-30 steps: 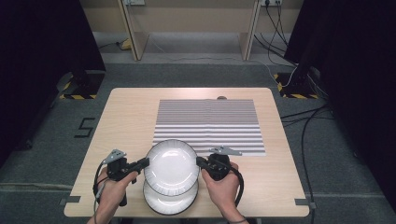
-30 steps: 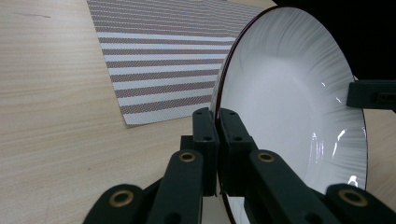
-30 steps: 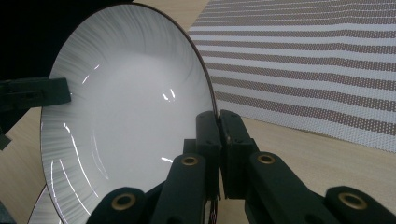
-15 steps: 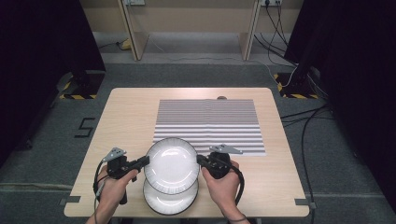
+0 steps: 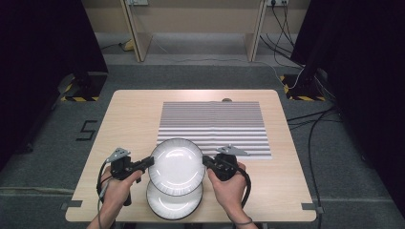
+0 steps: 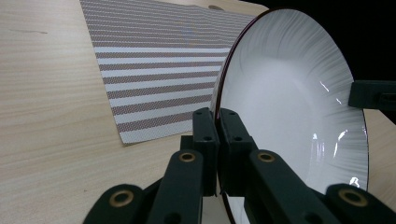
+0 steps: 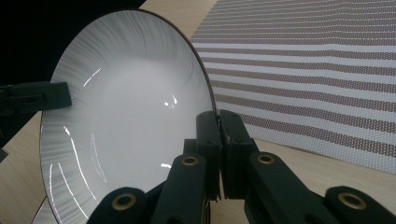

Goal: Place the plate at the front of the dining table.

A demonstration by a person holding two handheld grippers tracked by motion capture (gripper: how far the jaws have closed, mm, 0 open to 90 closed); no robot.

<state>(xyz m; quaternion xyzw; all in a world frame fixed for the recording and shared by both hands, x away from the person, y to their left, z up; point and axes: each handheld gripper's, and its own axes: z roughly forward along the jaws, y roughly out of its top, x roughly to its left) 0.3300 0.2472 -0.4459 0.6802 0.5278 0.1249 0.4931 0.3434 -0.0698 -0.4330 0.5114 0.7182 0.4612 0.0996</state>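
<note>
Right now the left claw (image 5: 149, 162) is clamped tight on the left rim of a white, dark-edged ceramic plate (image 5: 177, 166), which is lifted above a second matching white plate (image 5: 173, 206) resting near the desk's (image 5: 133, 112) front edge. Its jaws pinch only a thin lip of rim (image 6: 218, 122), so I judge a small wrist twist could let the glazed edge slip out. The grey-and-white striped placemat (image 5: 212, 121) lies just behind, toward the far edge. The right claw (image 5: 206, 162) is closed on the opposite rim (image 7: 215, 122); if the hands drift apart or tilt unevenly, the plate could drop onto the one below and chip.
</note>
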